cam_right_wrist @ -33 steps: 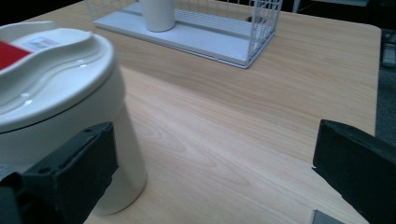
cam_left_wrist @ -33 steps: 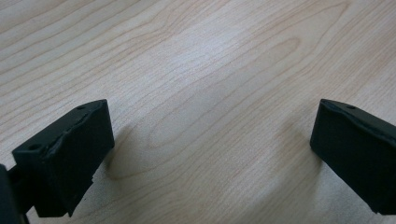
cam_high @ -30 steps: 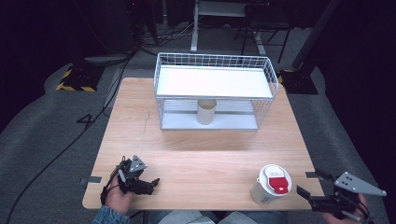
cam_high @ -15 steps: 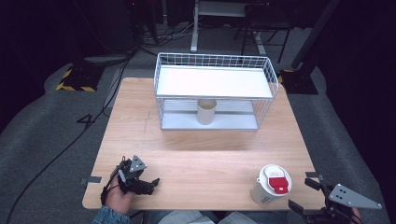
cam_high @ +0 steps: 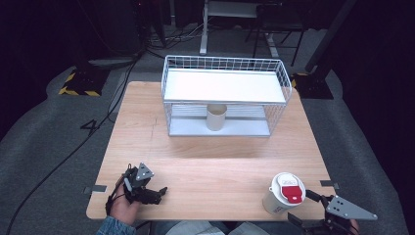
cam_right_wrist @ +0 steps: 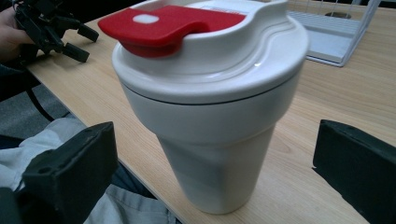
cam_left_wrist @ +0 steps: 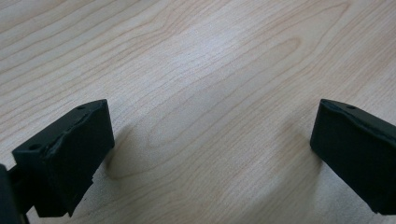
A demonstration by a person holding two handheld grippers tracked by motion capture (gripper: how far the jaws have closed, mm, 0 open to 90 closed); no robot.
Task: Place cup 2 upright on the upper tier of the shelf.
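Resting low at the near left corner of the light wooden table, the left gripper points to the right with its jaws spread wide over bare wood, and it holds nothing. More to the right, the white plastic travel cup with a red flip lid stands upright near the front edge, well apart from the white wire basket shelf at the far side. The right gripper is low at the table edge, jaws wide apart on both sides of the cup, not touching. I judge this as the approach step; next it needs to advance and close.
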